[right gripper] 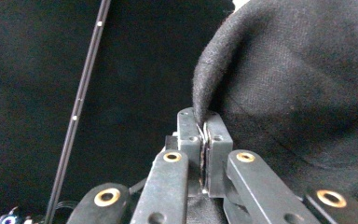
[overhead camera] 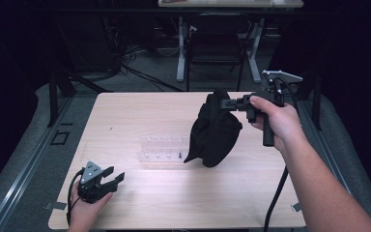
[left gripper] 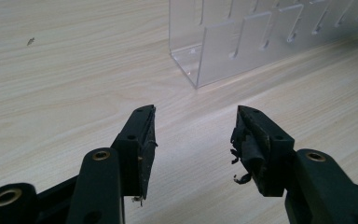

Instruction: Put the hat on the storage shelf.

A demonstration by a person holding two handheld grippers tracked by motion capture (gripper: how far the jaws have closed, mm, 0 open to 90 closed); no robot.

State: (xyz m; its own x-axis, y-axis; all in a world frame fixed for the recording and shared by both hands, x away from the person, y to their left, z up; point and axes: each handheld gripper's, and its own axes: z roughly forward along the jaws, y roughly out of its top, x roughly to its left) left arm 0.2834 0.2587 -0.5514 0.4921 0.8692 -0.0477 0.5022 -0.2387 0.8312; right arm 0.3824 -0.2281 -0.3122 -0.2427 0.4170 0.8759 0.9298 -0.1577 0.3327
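Observation:
A black cloth (overhead camera: 215, 130) hangs in the air over the middle right of the table, its lower tip near the tabletop. My right gripper (overhead camera: 226, 103) is shut on the cloth's upper edge; in the right gripper view the black cloth (right gripper: 298, 79) is pinched between the closed jaws of the right gripper (right gripper: 204, 122). My left gripper (overhead camera: 113, 175) rests at the near left of the table, open and holding nothing; in the left gripper view, the left gripper (left gripper: 196, 122) points toward a clear acrylic rack (left gripper: 242, 42).
The clear acrylic rack (overhead camera: 162, 149) with slots lies at the table's centre, just left of the cloth's lower tip. The light wooden table (overhead camera: 140, 111) is bare around it. A chair and desk legs stand beyond the far edge.

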